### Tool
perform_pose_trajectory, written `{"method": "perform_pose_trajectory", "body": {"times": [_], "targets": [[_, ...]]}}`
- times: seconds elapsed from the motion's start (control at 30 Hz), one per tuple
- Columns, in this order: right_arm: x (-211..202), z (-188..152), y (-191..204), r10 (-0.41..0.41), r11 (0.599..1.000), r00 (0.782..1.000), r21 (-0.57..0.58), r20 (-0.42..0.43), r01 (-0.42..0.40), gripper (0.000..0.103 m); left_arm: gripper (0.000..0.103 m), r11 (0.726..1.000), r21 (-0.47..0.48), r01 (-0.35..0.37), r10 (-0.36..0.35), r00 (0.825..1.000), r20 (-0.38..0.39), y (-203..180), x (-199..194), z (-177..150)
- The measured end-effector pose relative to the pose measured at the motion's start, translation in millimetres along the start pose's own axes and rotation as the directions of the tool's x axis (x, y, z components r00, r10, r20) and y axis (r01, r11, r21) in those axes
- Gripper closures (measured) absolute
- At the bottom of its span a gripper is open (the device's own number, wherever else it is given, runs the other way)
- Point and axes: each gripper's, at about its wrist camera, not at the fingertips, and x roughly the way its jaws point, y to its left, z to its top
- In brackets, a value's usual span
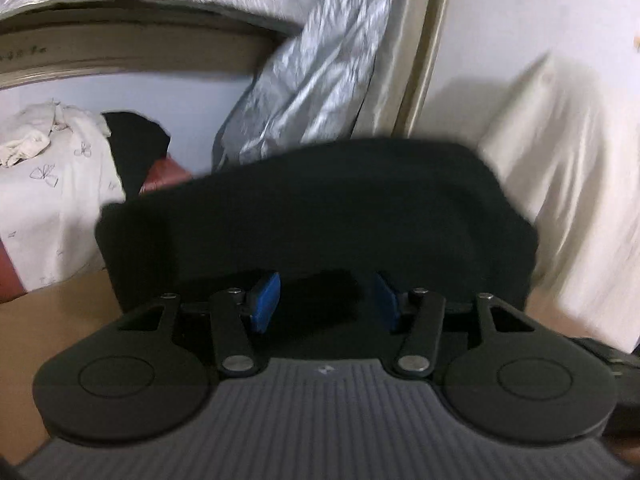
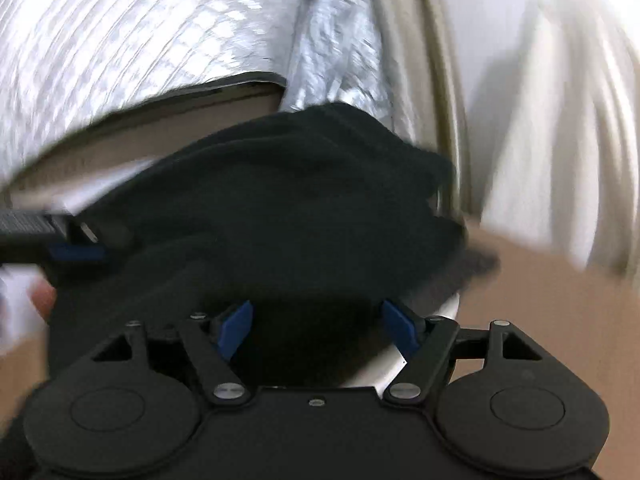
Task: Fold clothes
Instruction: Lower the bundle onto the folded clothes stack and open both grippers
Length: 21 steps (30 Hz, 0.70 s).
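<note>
A black garment (image 1: 320, 216) hangs bunched in front of my left gripper (image 1: 326, 300). Its blue pads (image 1: 266, 300) stand apart with black cloth lying between them. In the right wrist view the same black garment (image 2: 288, 208) drapes over my right gripper (image 2: 316, 328). Those blue pads (image 2: 236, 328) also stand wide apart with cloth between them. The left gripper (image 2: 60, 240) shows at the left edge of the right wrist view, against the garment. Both views are blurred by motion.
A white printed garment (image 1: 60, 184) and another black piece (image 1: 136, 140) lie piled at the left on the brown table (image 1: 60, 320). A silver quilted cover (image 1: 312, 72) hangs behind. A cream cloth (image 1: 560, 184) hangs at the right.
</note>
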Motion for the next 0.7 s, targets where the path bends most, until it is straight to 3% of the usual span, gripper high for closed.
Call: {"method": "perform_pose_trajectory", "body": {"times": [0.1,0.13,0.33,0.43,0.5,0.7], "targets": [[-30.5,-11.4,-1.6,-0.024,0.997,0.999,0.078,-0.024,0.026,0.026,0.044,0.998,0.035,-0.044,0.045,0.998,-0.05,-12.5,-1.6,-8.8],[-41.2,-14.5,2.1,-0.036,0.996,0.999,0.078,-0.031,0.039,0.026,0.037,0.998,0.036,-0.056,0.058,0.996,-0.065,-16.9,-5.6,-10.6],[-110.2,-18.5,32.5,-0.063,0.997,0.998,0.034,0.0,0.062,0.021,0.019,0.996,0.027,-0.082,0.084,0.992,-0.096,-40.0,-56.8,-16.3],[-139.7,-17.1,47.6,-0.084,0.996,0.996,0.013,0.022,0.084,0.017,0.018,0.991,0.073,-0.109,0.114,0.991,-0.074,-57.9,-92.9,-19.4],[-157.2,-19.5,58.3,-0.108,0.994,0.994,-0.013,0.032,0.109,0.012,0.011,0.989,0.09,-0.12,0.125,0.991,-0.052,-69.9,-117.6,-24.1],[-202.6,-32.8,86.9,-0.182,0.982,0.983,-0.037,0.017,0.183,0.011,0.009,0.987,0.1,-0.13,0.135,0.99,-0.047,-97.7,-178.9,-57.1]]}}
